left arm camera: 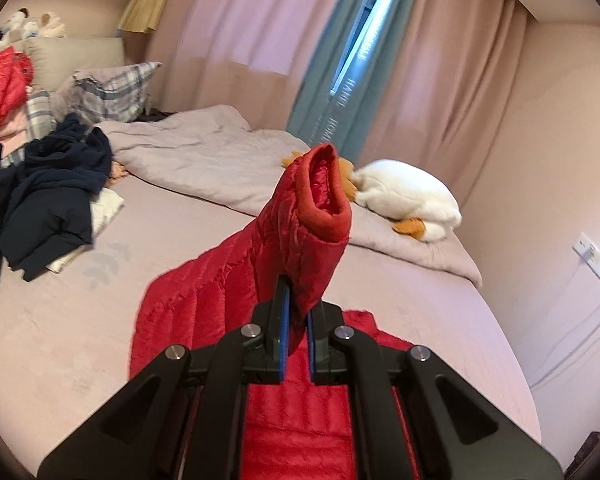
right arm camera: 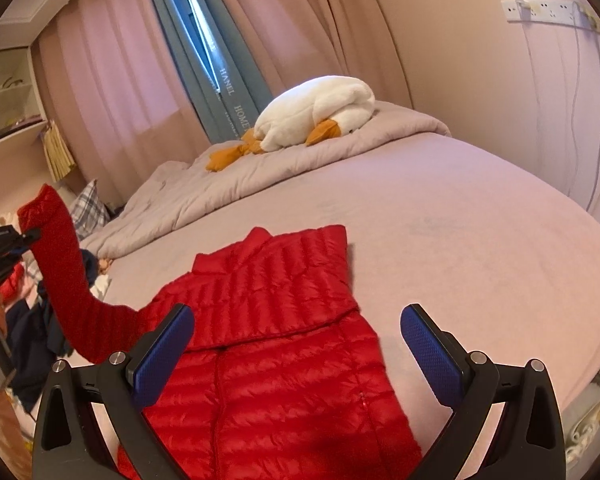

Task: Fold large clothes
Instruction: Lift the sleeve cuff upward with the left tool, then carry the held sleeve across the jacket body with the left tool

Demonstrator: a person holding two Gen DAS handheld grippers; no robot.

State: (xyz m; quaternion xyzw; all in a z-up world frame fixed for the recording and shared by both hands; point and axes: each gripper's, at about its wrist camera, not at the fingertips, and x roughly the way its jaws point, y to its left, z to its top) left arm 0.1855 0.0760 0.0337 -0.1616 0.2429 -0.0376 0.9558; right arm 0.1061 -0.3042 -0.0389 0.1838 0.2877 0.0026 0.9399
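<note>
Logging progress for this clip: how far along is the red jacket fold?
Done: red down jacket lies flat on the bed, its other sleeve already folded across the body. In hand: left gripper is shut on the remaining sleeve, lifted off the bed; right gripper hovers open above the jacket. Left: lay that sleeve across, fold the body. Navy clothes lie unfolded.

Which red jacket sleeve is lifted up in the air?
The sleeve pinched in the left gripper stands up, cuff on top. The other sleeve lies folded flat across the red jacket.
</note>
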